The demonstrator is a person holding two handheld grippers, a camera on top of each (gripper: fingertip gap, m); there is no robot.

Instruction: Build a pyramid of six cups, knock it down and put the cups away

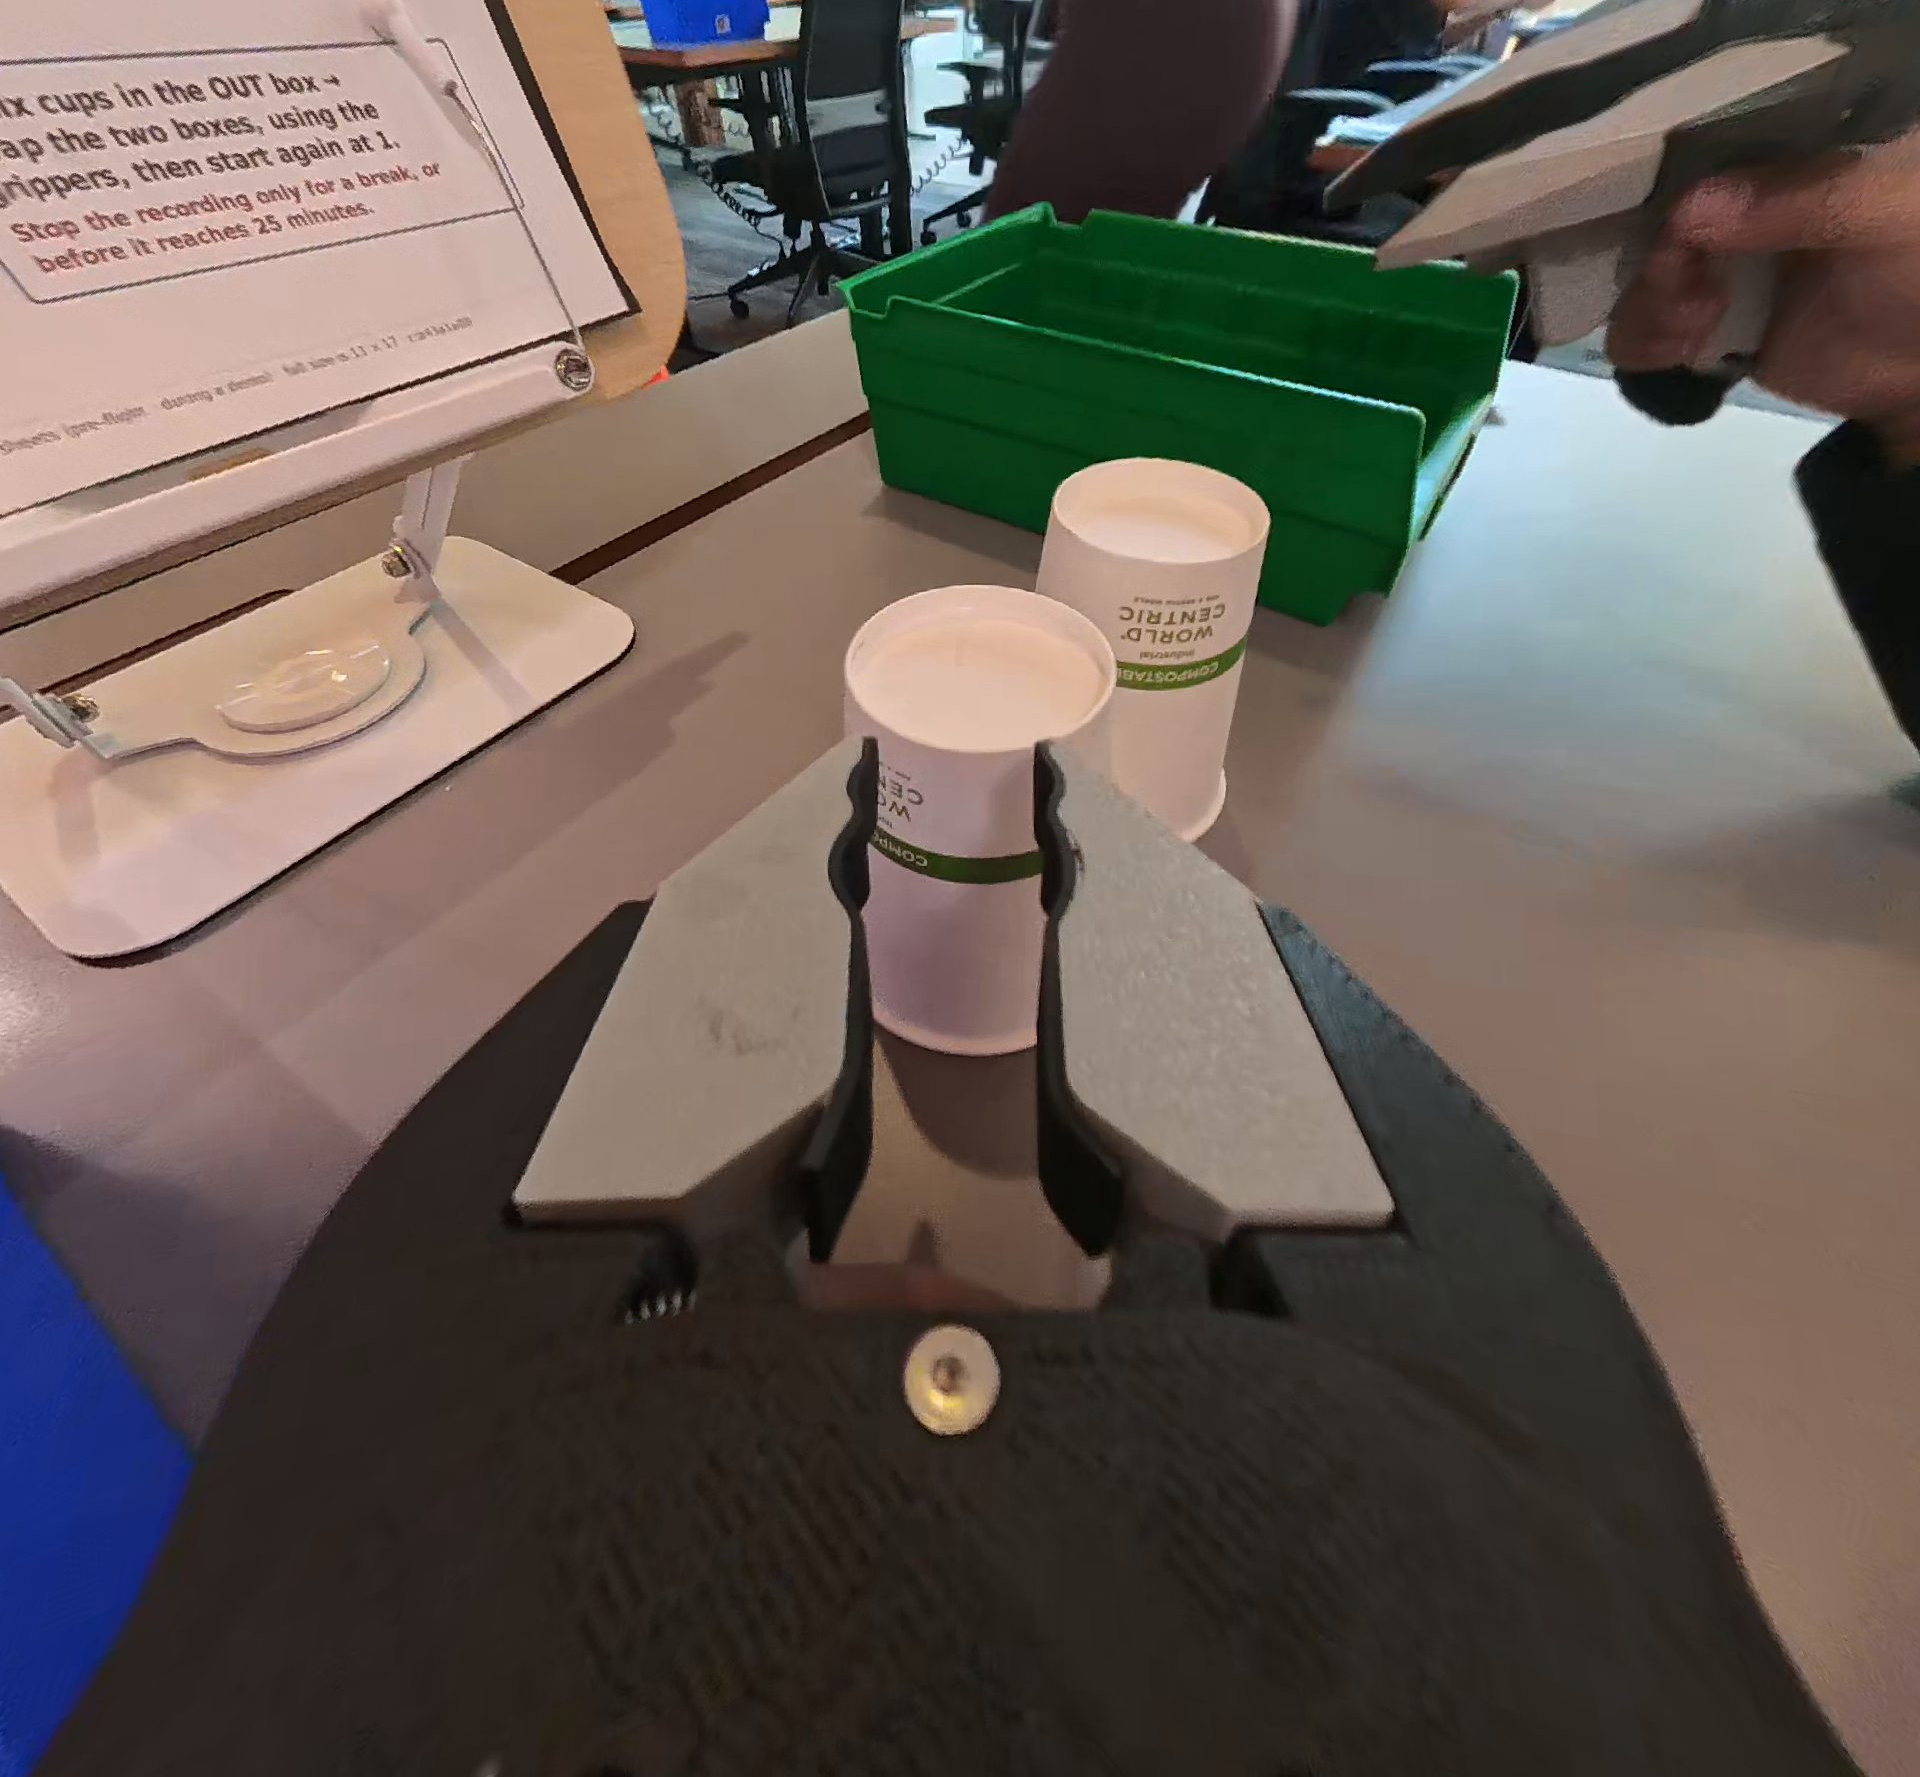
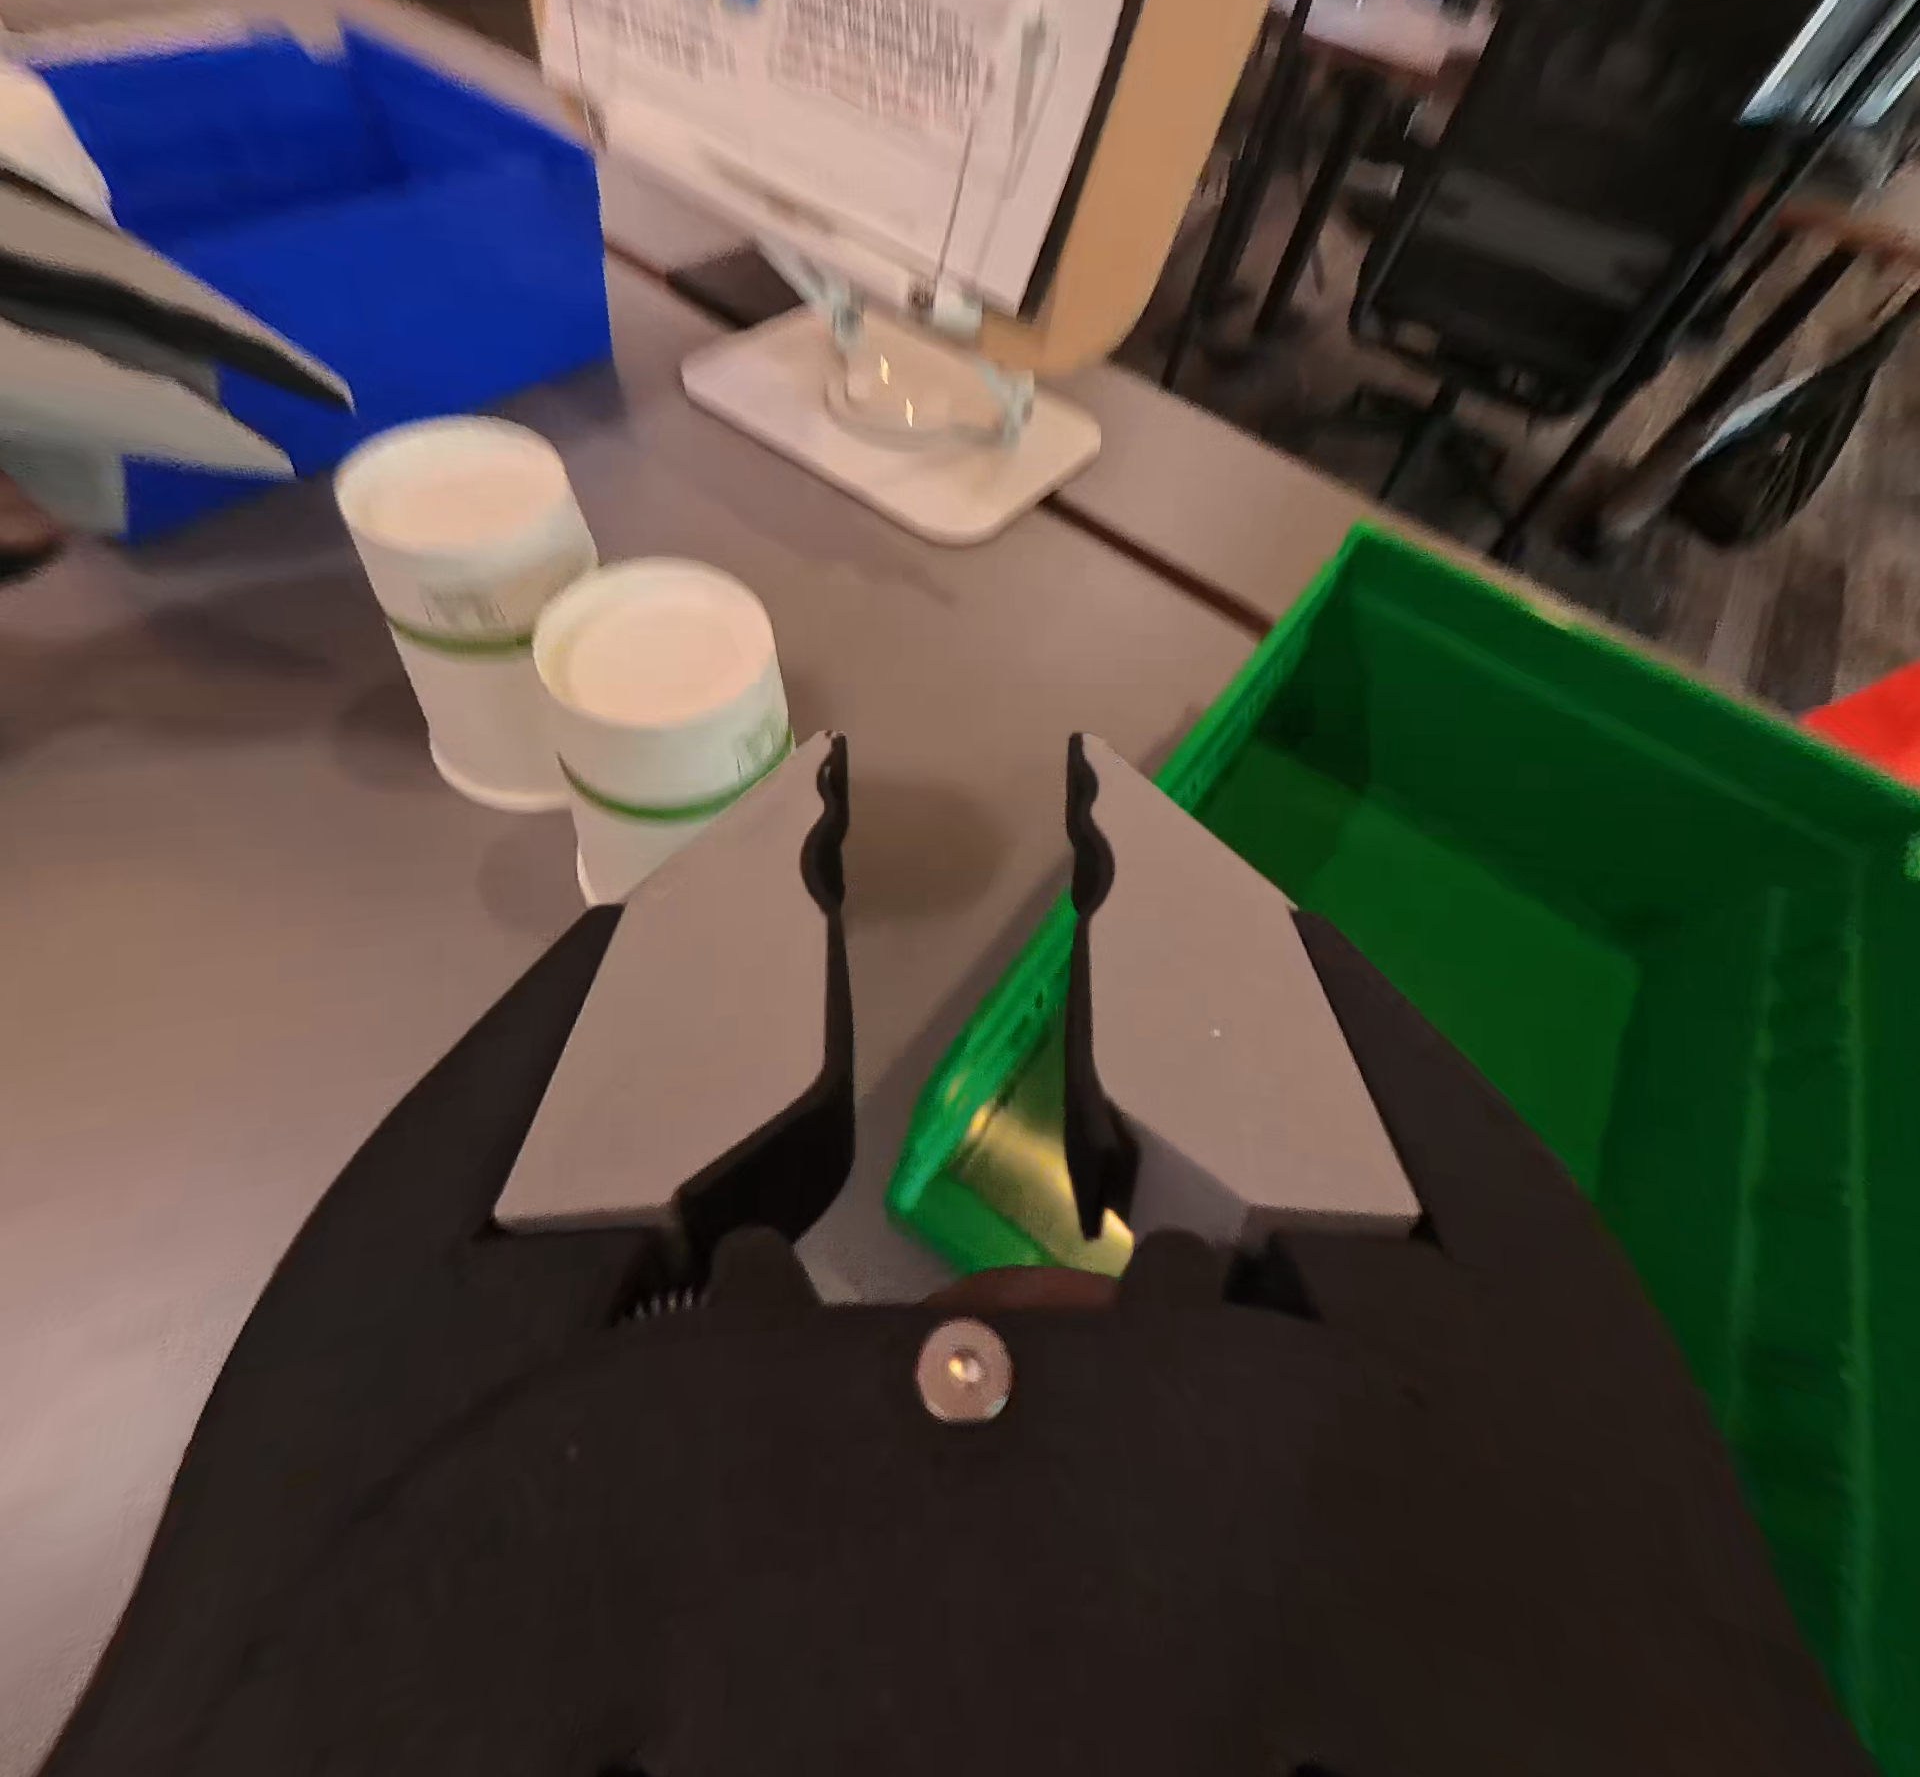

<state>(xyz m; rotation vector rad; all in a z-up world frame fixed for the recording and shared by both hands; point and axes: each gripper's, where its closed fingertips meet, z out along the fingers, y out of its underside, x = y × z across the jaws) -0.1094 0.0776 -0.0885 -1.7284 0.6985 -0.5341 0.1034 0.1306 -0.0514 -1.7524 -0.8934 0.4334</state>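
Observation:
Two white paper cups with green bands stand upside down, side by side, on the grey table. My left gripper (image 1: 951, 761) is open and empty, its fingertips just short of the near cup (image 1: 966, 938), which shows through the gap. The second cup (image 1: 1164, 647) stands beyond it, near the green bin (image 1: 1091, 439). In the right wrist view my right gripper (image 2: 956, 751) is open and empty, raised over the bin's near corner (image 2: 1299, 626). The cups (image 2: 468, 584) (image 2: 665, 688) stand to its left. The left gripper (image 2: 317, 434) shows at the left edge.
The green bin looks empty. A blue bin (image 2: 395, 252) stands at the far left. A white instruction sheet on a stand (image 1: 260, 117) with a flat base (image 1: 312, 688) sits at the table's back. The right gripper (image 1: 1356, 226), held in a hand, hangs above the green bin. Office chairs and people are beyond the table. Spacing between my two grippers at the tips: around 25 cm. To the flat base (image 1: 312, 688): left tips about 30 cm, right tips about 40 cm. My right wrist view (image 2: 888, 397) looks at it from another angle.

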